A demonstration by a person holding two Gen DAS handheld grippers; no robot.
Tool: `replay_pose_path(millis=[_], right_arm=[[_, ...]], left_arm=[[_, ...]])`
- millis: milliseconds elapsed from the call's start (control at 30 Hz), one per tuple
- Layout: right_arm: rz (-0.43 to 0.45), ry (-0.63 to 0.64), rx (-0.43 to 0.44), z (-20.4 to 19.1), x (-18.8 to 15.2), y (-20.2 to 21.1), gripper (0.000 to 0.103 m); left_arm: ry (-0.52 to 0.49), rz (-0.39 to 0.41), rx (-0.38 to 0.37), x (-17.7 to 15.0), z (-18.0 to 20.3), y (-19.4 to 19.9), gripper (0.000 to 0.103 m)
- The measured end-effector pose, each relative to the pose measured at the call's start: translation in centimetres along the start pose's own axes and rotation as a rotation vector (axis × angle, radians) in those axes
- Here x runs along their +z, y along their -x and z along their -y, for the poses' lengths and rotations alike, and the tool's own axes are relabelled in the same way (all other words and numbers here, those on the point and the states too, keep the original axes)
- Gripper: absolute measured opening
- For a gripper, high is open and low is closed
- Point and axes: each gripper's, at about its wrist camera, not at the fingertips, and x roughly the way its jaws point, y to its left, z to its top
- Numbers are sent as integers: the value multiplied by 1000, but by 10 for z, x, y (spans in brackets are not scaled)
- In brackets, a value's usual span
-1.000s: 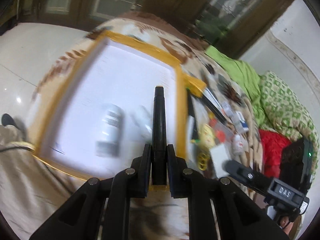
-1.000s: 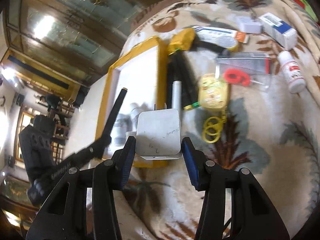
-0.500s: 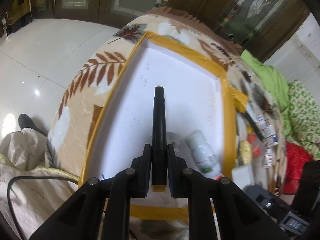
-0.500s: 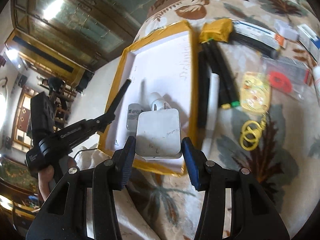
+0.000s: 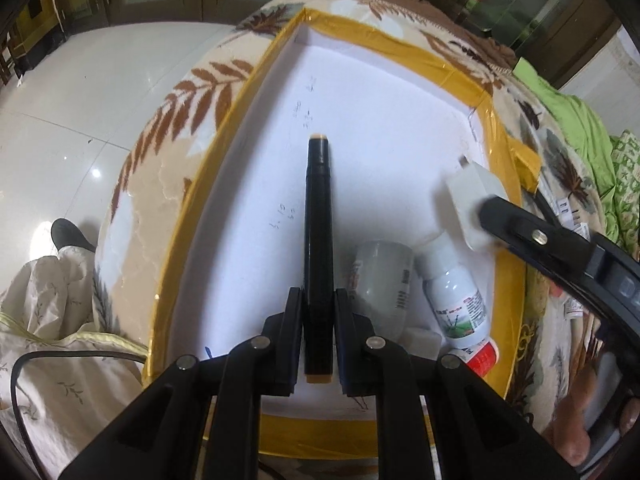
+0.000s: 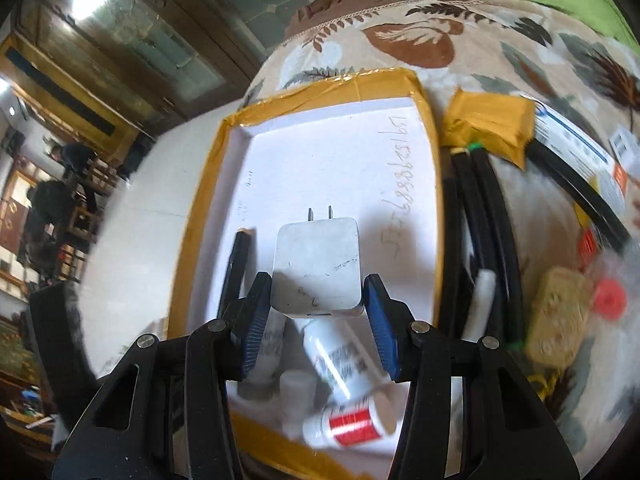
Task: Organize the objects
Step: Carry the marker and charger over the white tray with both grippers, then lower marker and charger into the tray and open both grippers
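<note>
Objects lie partly gathered in a shallow white tray with glossy yellow-taped edges, set on a leaf-patterned blanket. Two white plastic bottles are half hidden behind the gripper arms. The left gripper is clamped on a slim black marker; the right gripper is clamped on a square white charger with two prongs, above the tray.

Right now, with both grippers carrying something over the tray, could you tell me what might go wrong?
1. The white charger hangs above the bottles lying in the tray; dropped there, it may land on them and knock them about.
2. The black marker in the left gripper sits close to the right gripper; they could collide.
</note>
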Motion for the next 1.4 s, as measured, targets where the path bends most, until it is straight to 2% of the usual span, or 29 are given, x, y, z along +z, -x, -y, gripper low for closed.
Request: replay_pose_path(millis=[67,300,467,700,800,867,933,967,1100,1233,1300,1400], right_arm=[[-10,20,-45,-2,3,-13,47],[-21,61,-99,-5,1,-29,47],[-49,50,-101,-3,0,-35,47],[-62,131,-186,-15,-7,-40,48],[-67,97,-157,-11,-5,-36,48],[-52,76,-139,-9,-4,-30,48],[-27,60,-111,-9,-3,-20,48],[-16,52,-96,-8,-3,-15,48],[32,3,2,-6,-8,11,48],[55,-38,139,0,-18,37,48],[68,-31,170,5,-27,50,48],[81,10,176,19,-46,67,49]], left_arm=[[-7,-21,7,-1,2,-5,13],[6,-26,-10,-1,0,-7,13],[6,-25,-10,0,1,-7,13],[80,-26,-58,0,-6,-7,17],[100,-26,-66,-2,-8,-5,27],[108,-19,-56,-3,-9,-2,40],[120,4,-55,-3,-12,2,60],[127,18,-66,-3,-13,5,63],[129,50,-87,-6,-12,15,64],[108,166,-61,-10,-8,39,64],[91,238,-60,-14,-5,53,64],[48,314,-102,-21,2,71,64]])
